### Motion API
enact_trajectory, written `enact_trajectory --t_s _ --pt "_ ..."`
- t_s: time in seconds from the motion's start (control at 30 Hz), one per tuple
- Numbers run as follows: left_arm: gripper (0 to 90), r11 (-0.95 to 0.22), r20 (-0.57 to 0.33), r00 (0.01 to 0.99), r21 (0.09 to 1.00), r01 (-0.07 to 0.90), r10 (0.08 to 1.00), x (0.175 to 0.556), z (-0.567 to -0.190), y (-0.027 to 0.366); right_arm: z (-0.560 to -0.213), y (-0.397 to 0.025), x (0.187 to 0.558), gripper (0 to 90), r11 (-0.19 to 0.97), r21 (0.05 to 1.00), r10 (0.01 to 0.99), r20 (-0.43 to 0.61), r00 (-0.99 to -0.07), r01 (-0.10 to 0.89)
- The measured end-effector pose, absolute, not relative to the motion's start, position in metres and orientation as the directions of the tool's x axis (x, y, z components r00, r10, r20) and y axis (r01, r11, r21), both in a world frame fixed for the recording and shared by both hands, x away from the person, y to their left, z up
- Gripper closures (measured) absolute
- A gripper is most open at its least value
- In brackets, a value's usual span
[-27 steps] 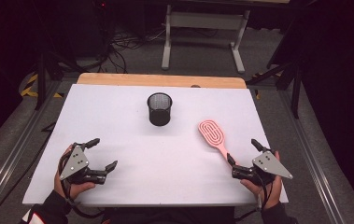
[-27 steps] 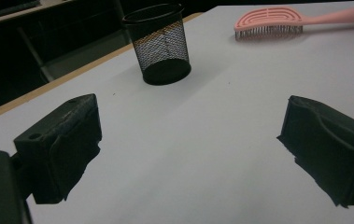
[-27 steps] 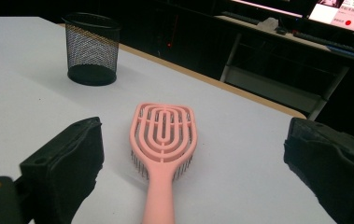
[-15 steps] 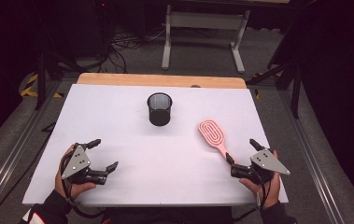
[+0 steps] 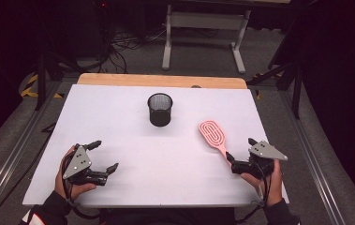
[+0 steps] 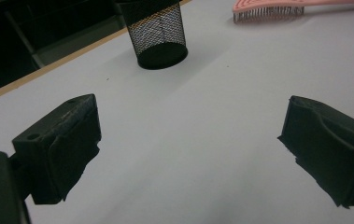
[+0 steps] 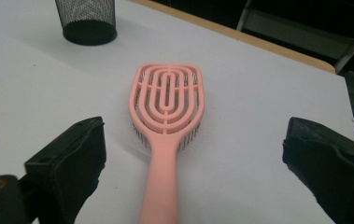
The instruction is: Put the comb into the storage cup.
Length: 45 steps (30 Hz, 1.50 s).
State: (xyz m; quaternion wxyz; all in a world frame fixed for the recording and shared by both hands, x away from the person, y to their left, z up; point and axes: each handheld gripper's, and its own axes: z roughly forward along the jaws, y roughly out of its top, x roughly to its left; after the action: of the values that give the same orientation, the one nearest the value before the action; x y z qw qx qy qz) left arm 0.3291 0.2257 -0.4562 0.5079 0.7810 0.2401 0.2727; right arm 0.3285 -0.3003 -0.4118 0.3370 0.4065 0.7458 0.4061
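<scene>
Lying bristles-down near the table's [image 5: 119,108] right edge, the pink hairbrush [image 7: 166,121] has its handle between the right gripper's [image 7: 193,168] wide-apart fingers, untouched; left gripper [image 5: 106,155] fingers apart too.

**Quick look at the handheld gripper rig**

Both units are basically the same build. Each gripper has two chunky black jaws with blocky, slightly ragged-edged pads, and there's a small hole in the top of the near pad plus a brass-coloured ring on the body behind it. The left gripper [image 5: 106,154] and the right gripper [image 5: 241,154] each wear a grey three-cornered plate on top, dotted with a few small screws or dark dots. A thin black cable loops off the back of each one past the wrist. The person's sleeves are dark, and the left cuff [image 5: 38,216] shows a bit of white and red trim.
</scene>
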Motion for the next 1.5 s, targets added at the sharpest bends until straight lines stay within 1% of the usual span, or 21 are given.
enact_trajectory --t_s 0.07,0.1,0.13,0.23,0.33,0.37,0.47,0.63,0.67,0.7,0.73,0.87,0.93,0.97,1.03,1.13,1.17,1.23,1.27,1.47,1.5 --pt "5.9 -0.365 0.177 0.737 0.926 0.101 0.652 0.330 -0.457 0.225 -0.407 -0.299 0.332 9.9 0.363 0.853 0.878 -0.179 -0.443 0.374" --pt "5.9 -0.366 0.176 0.738 0.925 0.103 0.651 0.330 -0.457 0.225 -0.404 -0.299 0.334 9.9 0.358 0.853 0.878 -0.170 -0.448 0.380" --pt "5.9 -0.372 0.178 0.740 0.922 0.104 0.648 0.331 -0.457 0.224 -0.400 -0.298 0.337 9.9 0.359 0.840 0.878 -0.157 -0.451 0.406" --pt "5.9 -0.378 0.181 0.743 0.920 0.103 0.644 0.331 -0.458 0.223 -0.395 -0.297 0.341 9.8 0.360 0.832 0.876 -0.146 -0.459 0.422" --pt "5.9 -0.378 0.179 0.744 0.920 0.106 0.643 0.331 -0.458 0.224 -0.392 -0.294 0.349 9.8 0.370 0.807 0.870 -0.127 -0.477 0.460" --pt "5.9 -0.378 0.177 0.746 0.920 0.107 0.642 0.331 -0.458 0.224 -0.393 -0.291 0.355 9.0 0.384 0.778 0.865 -0.114 -0.489 0.498" --pt "5.9 -0.381 0.178 0.747 0.918 0.108 0.641 0.331 -0.458 0.223 -0.394 -0.287 0.361 8.6 0.392 0.753 0.860 -0.096 -0.501 0.529" --pt "6.0 -0.390 0.179 0.751 0.914 0.113 0.636 0.332 -0.459 0.222 -0.404 -0.276 0.379 8.6 0.453 0.651 0.841 -0.084 -0.535 0.609" --pt "6.1 -0.390 0.179 0.751 0.914 0.113 0.636 0.332 -0.459 0.222 -0.404 -0.276 0.379 8.6 0.453 0.651 0.841 -0.084 -0.535 0.609" --pt "6.1 -0.392 0.179 0.752 0.913 0.114 0.635 0.332 -0.460 0.222 -0.407 -0.274 0.382 11.0 0.459 0.636 0.840 -0.083 -0.536 0.621" --pt "6.1 -0.393 0.177 0.752 0.912 0.117 0.634 0.332 -0.460 0.222 -0.410 -0.272 0.387 20.8 0.471 0.609 0.838 -0.083 -0.540 0.639" --pt "6.1 -0.400 0.178 0.755 0.909 0.120 0.631 0.333 -0.461 0.222 -0.414 -0.269 0.394 24.5 0.484 0.576 0.838 -0.088 -0.538 0.659" --pt "6.1 -0.403 0.179 0.757 0.907 0.120 0.628 0.333 -0.461 0.222 -0.416 -0.268 0.399 25.3 0.501 0.541 0.832 -0.084 -0.549 0.676" --pt "6.2 -0.404 0.178 0.759 0.907 0.120 0.627 0.333 -0.461 0.222 -0.419 -0.268 0.403 26.9 0.526 0.503 0.816 -0.071 -0.574 0.686" --pt "6.2 -0.404 0.178 0.758 0.907 0.122 0.628 0.333 -0.461 0.222 -0.420 -0.268 0.404 27.5 0.534 0.489 0.812 -0.067 -0.580 0.690" --pt "6.3 -0.411 0.179 0.761 0.903 0.124 0.624 0.333 -0.462 0.222 -0.424 -0.267 0.412 33.4 0.559 0.442 0.803 -0.079 -0.590 0.702" --pt "6.3 -0.413 0.180 0.762 0.902 0.123 0.622 0.333 -0.462 0.221 -0.426 -0.266 0.415 37.7 0.570 0.421 0.800 -0.084 -0.595 0.706" --pt "6.3 -0.415 0.179 0.763 0.901 0.125 0.621 0.334 -0.462 0.221 -0.427 -0.266 0.416 39.5 0.577 0.413 0.795 -0.085 -0.601 0.705" --pt "6.3 -0.413 0.175 0.765 0.902 0.128 0.620 0.334 -0.463 0.221 -0.428 -0.266 0.418 45.4 0.574 0.410 0.797 -0.083 -0.598 0.709" --pt "6.3 -0.401 0.159 0.768 0.906 0.137 0.621 0.334 -0.463 0.223 -0.427 -0.264 0.421 55.0 0.587 0.403 0.785 -0.070 -0.616 0.702" --pt "6.4 -0.402 0.159 0.767 0.905 0.138 0.621 0.334 -0.463 0.223 -0.427 -0.263 0.422 58.4 0.591 0.400 0.783 -0.075 -0.618 0.701"
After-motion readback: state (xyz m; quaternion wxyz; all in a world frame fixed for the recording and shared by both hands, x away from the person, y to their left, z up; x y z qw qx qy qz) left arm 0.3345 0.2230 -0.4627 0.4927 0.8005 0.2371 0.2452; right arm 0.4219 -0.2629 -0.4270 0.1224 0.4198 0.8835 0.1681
